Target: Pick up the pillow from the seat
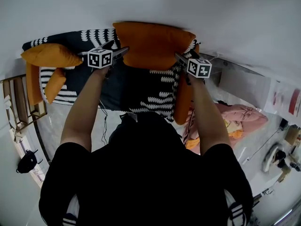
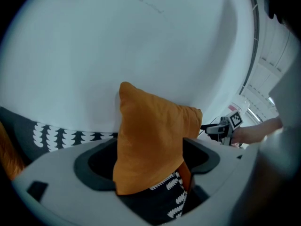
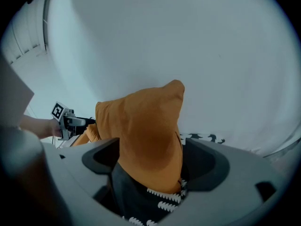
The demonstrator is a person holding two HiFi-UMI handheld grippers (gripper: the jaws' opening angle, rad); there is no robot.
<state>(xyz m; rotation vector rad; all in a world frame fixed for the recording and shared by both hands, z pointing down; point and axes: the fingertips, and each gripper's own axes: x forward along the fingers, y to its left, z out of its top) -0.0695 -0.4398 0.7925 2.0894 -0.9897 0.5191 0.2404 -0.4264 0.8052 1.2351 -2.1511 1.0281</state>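
Fingers point(image 2: 91, 168) released, wide apart on left gripper point(image 1: 120, 54) and right gripper point(image 1: 181, 59), straddling opposite ends of pillow point(image 1: 153, 44) without pressing. Pillow upright on seat point(image 1: 136, 88), leaning on wall point(image 1: 211, 13). Reach looks done; left to do: clamp both ends, lift off.

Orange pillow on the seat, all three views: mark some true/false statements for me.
1. The orange pillow stands on the seat against the white wall. True.
2. The left gripper is shut on the pillow. False: its jaws stand apart on either side of the pillow's end, with gaps showing.
3. The right gripper is at the pillow's opposite end, with its jaws apart. True.
4. The seat is plain red. False: it is dark with a white pattern.
5. No other pillow is on the seat. False: smaller orange pillows lie at its left end in the head view.
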